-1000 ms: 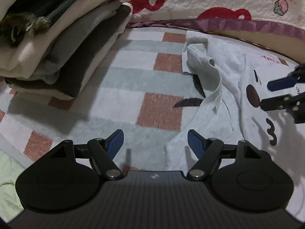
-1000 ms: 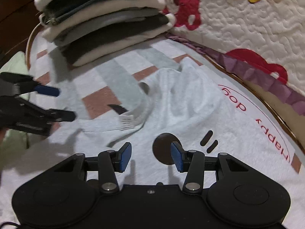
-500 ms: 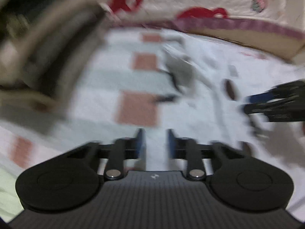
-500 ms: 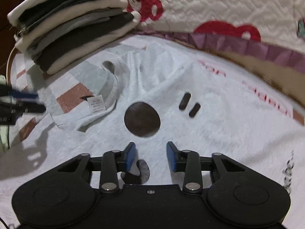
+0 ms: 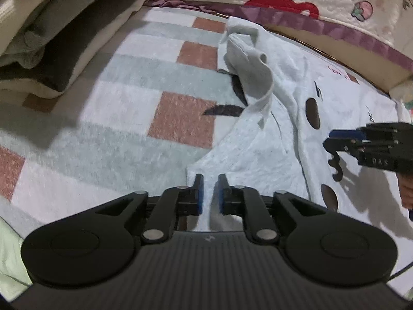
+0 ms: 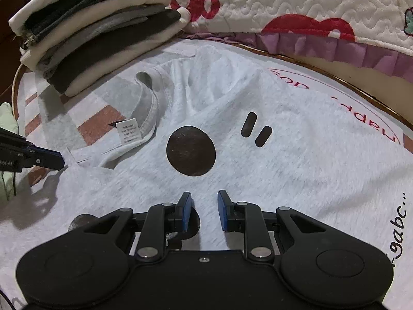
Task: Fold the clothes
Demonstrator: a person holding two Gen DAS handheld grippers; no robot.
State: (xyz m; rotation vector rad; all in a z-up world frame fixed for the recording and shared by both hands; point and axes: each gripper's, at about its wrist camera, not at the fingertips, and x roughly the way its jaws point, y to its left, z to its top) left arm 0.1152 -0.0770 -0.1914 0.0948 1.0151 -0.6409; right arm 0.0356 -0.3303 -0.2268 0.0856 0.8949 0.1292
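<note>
A round desk [image 6: 361, 95] with a thin wooden rim is covered by a checked towel of white, grey-green and terracotta squares [image 5: 144, 118]. Behind its far edge hangs a cream quilted bedspread with red bear motifs and a purple frill [image 6: 309, 7]. At the desk's far left edge sits a stack of folded clothes in cream, grey and dark brown [image 6: 98, 33].

A light grey T-shirt printed with dark brown spots and red lettering [image 6: 284, 155] lies spread, rumpled, over the middle and right of the desk, its neckline and white label [image 6: 129, 133] turned toward the stack.

Both grippers point steeply down at the shirt. The left gripper [image 5: 208, 193] (black, with blue pads) is at the shirt's left edge, its jaws narrowly apart and opening, with a fold of grey cloth rising between them; whether the pads press on it cannot be told. The right gripper [image 6: 204, 210] hovers over the shirt's front just below the large brown spot, jaws closing, cloth bunched between them, the pads not clearly pressing.
</note>
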